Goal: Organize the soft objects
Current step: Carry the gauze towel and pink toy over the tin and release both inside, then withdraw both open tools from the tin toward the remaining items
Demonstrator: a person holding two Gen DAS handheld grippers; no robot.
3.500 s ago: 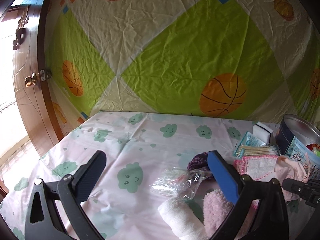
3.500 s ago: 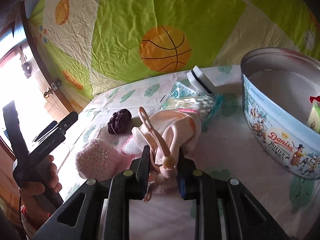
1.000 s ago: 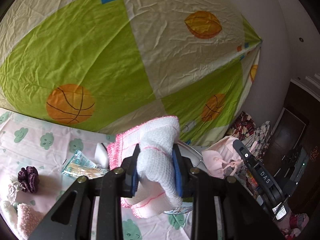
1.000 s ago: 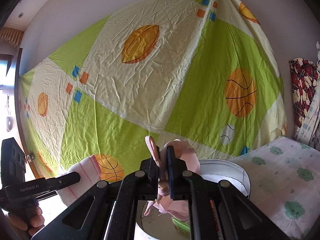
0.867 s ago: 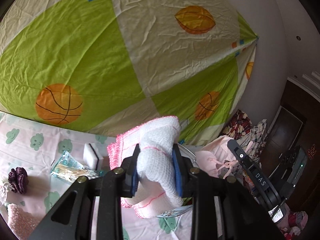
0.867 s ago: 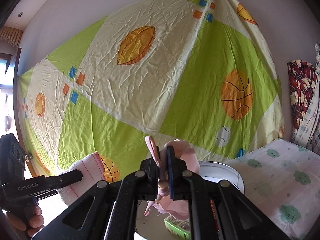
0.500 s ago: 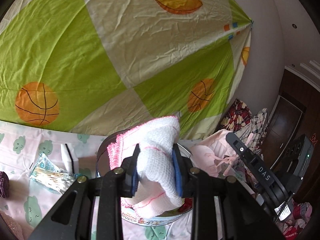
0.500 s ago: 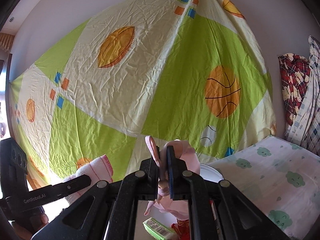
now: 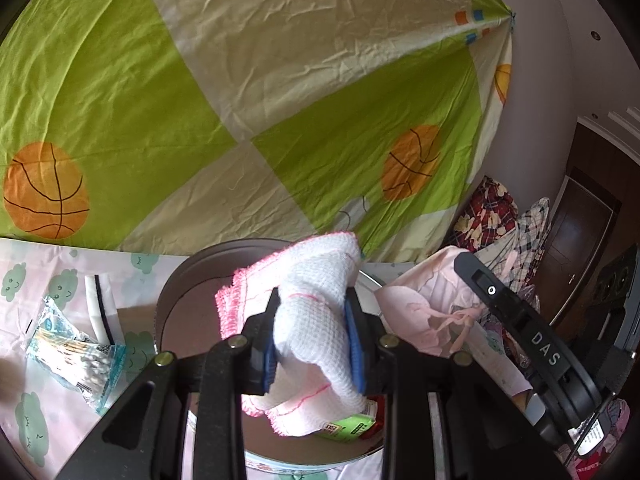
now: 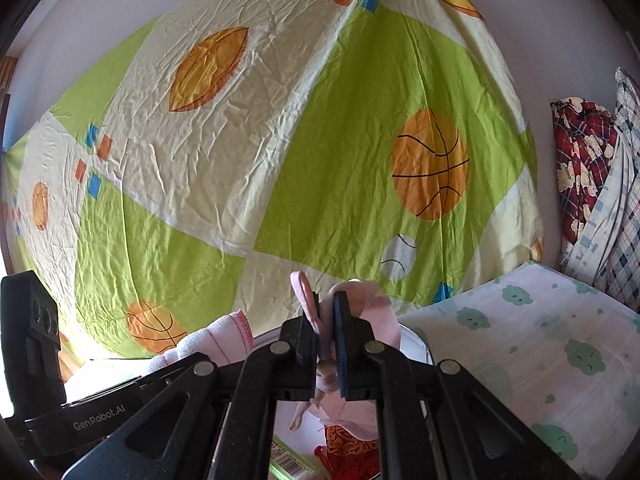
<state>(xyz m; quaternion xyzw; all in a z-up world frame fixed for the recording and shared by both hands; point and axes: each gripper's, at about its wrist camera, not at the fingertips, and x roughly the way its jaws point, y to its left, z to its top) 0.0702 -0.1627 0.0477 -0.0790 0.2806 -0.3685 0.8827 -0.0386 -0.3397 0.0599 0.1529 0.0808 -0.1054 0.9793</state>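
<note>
My left gripper [image 9: 314, 312] is shut on a white waffle-weave cloth with pink edging [image 9: 312, 320], which hangs over the open round metal tin [image 9: 180, 292]. My right gripper [image 10: 326, 320] is shut on a pale pink baby garment with ribbon ties [image 10: 372, 312]; in the left wrist view that garment [image 9: 424, 312] shows to the right of the cloth, above the tin's right rim. The white cloth [image 10: 216, 340] appears at the left in the right wrist view. Inside the tin lie a green packet [image 9: 348, 430] and something red [image 10: 352, 448].
On the pink cloud-print table cover [image 9: 36, 360], left of the tin, lie a bag of cotton swabs [image 9: 76, 360] and a white sponge block [image 9: 98, 308]. A green and cream sports-print sheet [image 9: 240, 100] hangs behind. Plaid clothes [image 10: 588, 184] hang at the right.
Both grippers have carried their cloths rightward and a little down, over the tin. The purple ball and fluffy pink items have slid out of the left wrist view. Neither grip has changed.
</note>
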